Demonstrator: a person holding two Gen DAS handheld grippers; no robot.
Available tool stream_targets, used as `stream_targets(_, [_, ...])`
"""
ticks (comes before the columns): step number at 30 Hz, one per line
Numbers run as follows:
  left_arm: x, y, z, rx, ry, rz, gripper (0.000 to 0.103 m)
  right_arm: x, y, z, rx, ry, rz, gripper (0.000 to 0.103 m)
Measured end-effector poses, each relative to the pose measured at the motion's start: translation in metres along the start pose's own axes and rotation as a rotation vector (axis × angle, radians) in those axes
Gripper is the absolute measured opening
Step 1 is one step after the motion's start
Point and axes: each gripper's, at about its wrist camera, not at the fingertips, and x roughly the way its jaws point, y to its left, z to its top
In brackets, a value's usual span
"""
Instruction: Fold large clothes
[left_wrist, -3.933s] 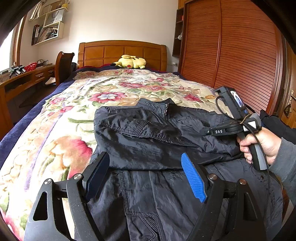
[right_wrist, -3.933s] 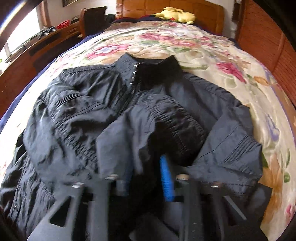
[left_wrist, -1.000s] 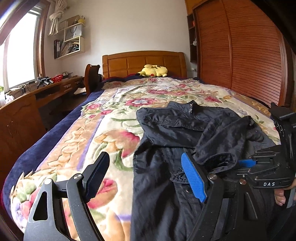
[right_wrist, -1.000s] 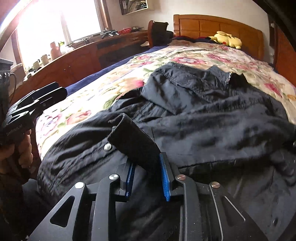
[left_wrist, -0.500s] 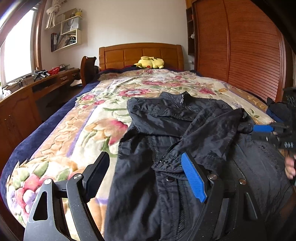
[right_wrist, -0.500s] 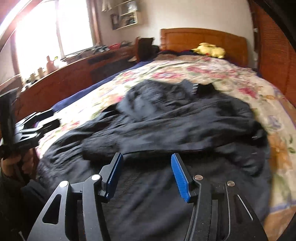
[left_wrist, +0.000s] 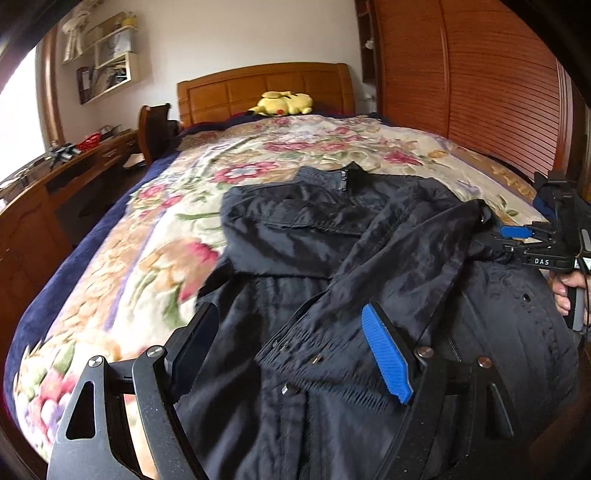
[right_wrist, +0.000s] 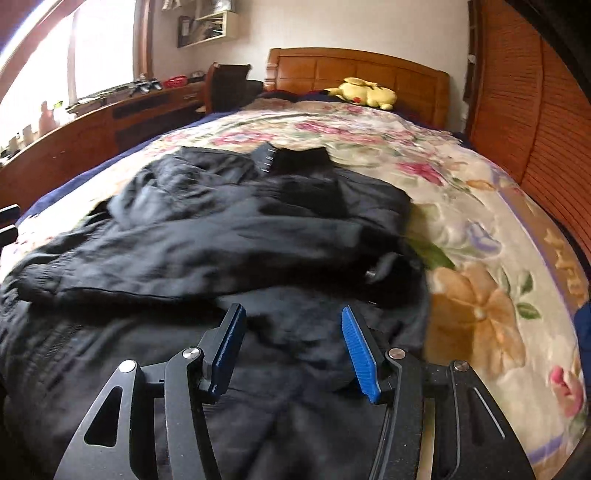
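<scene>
Bedroom, wooden bed (left_wrist: 258, 83) wearing floral blanket (left_wrist: 122, 258), Pikachu plush (left_wrist: 282, 102) sitting upper centre by headboard. Black jacket (left_wrist: 332, 236) lying mid-frame, collar pointing toward headboard, both sleeves lying folded across chest, likely narrowing it for next fold. Left gripper (left_wrist: 291, 350) hovering over hem, jaws gaping wide, gripping nothing. Right gripper (right_wrist: 293, 350) likewise spread, empty. No containers showing.

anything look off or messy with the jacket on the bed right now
Yes. The black jacket is only half folded: one sleeve lies diagonally across the front, its snap cuff askew between the left gripper fingers. The fabric is wrinkled and bunched near the right gripper. Both grippers are open, holding nothing. No damage shows.
</scene>
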Motion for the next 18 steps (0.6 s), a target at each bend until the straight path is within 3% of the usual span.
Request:
stream_targets(6, [0.034, -0.003, 0.005, 0.017, 0.059, -0.021, 0.078, 0.003, -0.015, -0.004, 0.077, 0.005, 0.022, 0.056])
stream_targets(18, [0.076, 0.013, -0.023, -0.015, 0.226, -0.029, 0.075, 0.010, -0.012, -0.009, 0.072, 0.025, -0.013, 0.056])
